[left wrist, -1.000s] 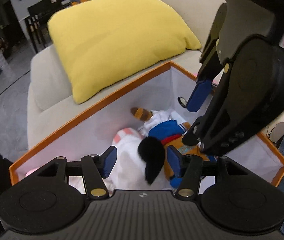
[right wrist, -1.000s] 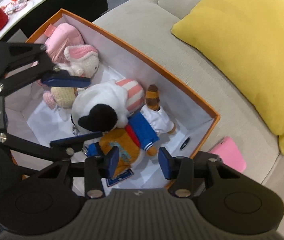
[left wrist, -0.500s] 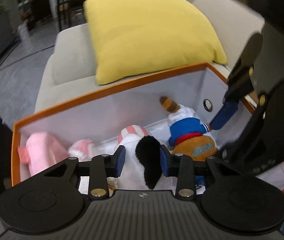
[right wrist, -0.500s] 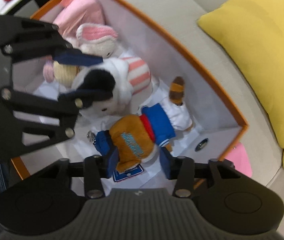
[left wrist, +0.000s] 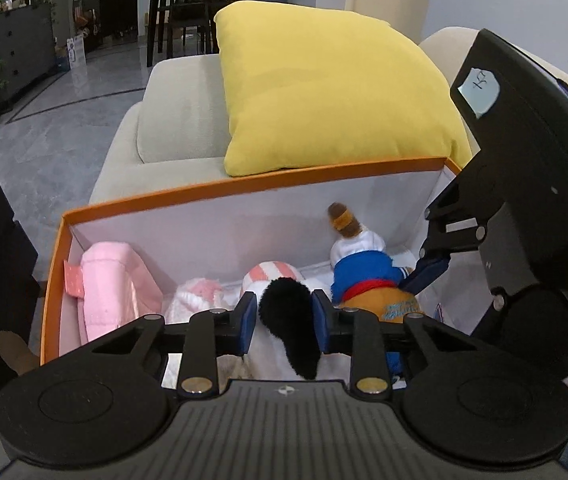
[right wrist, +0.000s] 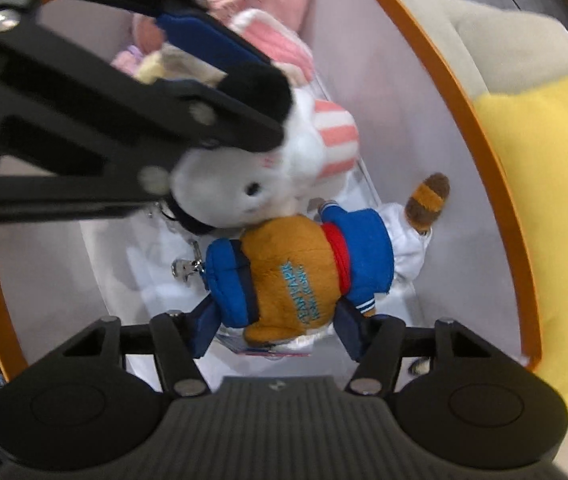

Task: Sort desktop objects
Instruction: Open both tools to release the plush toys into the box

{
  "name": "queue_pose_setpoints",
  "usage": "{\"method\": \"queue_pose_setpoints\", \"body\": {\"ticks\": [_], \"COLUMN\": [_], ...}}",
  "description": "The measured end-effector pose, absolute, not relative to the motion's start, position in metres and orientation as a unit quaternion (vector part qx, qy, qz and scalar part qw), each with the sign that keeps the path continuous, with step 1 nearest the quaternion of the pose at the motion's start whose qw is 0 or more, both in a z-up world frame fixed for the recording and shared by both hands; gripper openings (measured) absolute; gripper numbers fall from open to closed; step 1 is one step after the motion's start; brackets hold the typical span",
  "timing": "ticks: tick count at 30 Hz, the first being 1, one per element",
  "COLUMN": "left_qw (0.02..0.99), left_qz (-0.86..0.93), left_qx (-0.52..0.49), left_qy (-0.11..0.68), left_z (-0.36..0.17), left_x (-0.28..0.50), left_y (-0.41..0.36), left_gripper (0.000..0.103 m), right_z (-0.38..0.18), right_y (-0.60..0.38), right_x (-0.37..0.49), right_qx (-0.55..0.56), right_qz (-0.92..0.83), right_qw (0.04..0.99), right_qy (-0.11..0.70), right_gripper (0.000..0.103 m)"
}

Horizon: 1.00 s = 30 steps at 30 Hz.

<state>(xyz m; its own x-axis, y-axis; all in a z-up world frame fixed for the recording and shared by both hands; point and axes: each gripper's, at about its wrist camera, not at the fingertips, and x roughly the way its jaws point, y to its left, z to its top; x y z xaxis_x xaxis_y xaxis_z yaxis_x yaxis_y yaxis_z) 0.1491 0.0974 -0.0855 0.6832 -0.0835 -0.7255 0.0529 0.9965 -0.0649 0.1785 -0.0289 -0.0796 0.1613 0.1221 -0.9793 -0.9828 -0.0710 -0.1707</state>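
Inside the orange box [left wrist: 244, 194], the closing left gripper [left wrist: 284, 318] pinches the white plush's black ear [left wrist: 289, 316], while the opening right gripper [right wrist: 276, 330] straddles the brown plush [right wrist: 295, 276], lying crosswise between its fingers.

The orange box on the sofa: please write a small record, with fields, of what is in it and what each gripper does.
container: orange box with white inside, on a beige sofa
beside it: yellow cushion
contents: white plush with black ear; brown plush in blue jacket; pink pouch; pink-and-white knitted plush
left gripper: jaws closing, the black ear between its pads
right gripper: jaws opening, either side of the brown plush
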Motion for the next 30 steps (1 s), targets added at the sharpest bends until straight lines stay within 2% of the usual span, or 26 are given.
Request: {"method": "queue_pose_setpoints", "body": {"ticks": [4,7,8,10,12,16,20,24,30], "left_qw": [0.917,0.916,0.917,0.918,0.916,0.884,0.858,0.851,0.857], "left_qz": [-0.039,-0.041,-0.042,-0.046,-0.054,-0.03,-0.01,-0.014,-0.013], "left_qx": [-0.015,-0.027,-0.029,-0.021,0.007,0.048,0.043,0.023,0.001], "left_qy": [0.397,0.398,0.395,0.394,0.396,0.463,0.511,0.525,0.516], "left_z": [-0.087,-0.086,-0.082,-0.073,-0.067,-0.07,-0.087,-0.101,-0.104], "left_x": [0.15,0.15,0.147,0.139,0.13,0.129,0.133,0.143,0.155], "left_y": [0.096,0.101,0.103,0.106,0.106,0.114,0.124,0.125,0.127], "left_gripper": [0.035,0.038,0.039,0.05,0.05,0.05,0.042,0.032,0.029], "right_z": [-0.08,-0.082,-0.082,-0.081,-0.082,-0.083,-0.083,-0.083,-0.084], "right_y": [-0.031,-0.03,-0.031,-0.033,-0.036,-0.042,-0.047,-0.052,-0.056], "right_x": [0.173,0.177,0.179,0.179,0.178,0.176,0.173,0.17,0.167], "right_qx": [-0.543,-0.536,-0.533,-0.528,-0.527,-0.52,-0.514,-0.514,-0.526], "right_qz": [0.533,0.536,0.537,0.538,0.538,0.539,0.544,0.551,0.552], "right_qw": [0.535,0.538,0.54,0.544,0.547,0.554,0.56,0.559,0.549], "right_qy": [0.366,0.368,0.369,0.37,0.367,0.362,0.355,0.346,0.342], "right_gripper": [0.062,0.062,0.062,0.062,0.063,0.063,0.063,0.063,0.064]}}
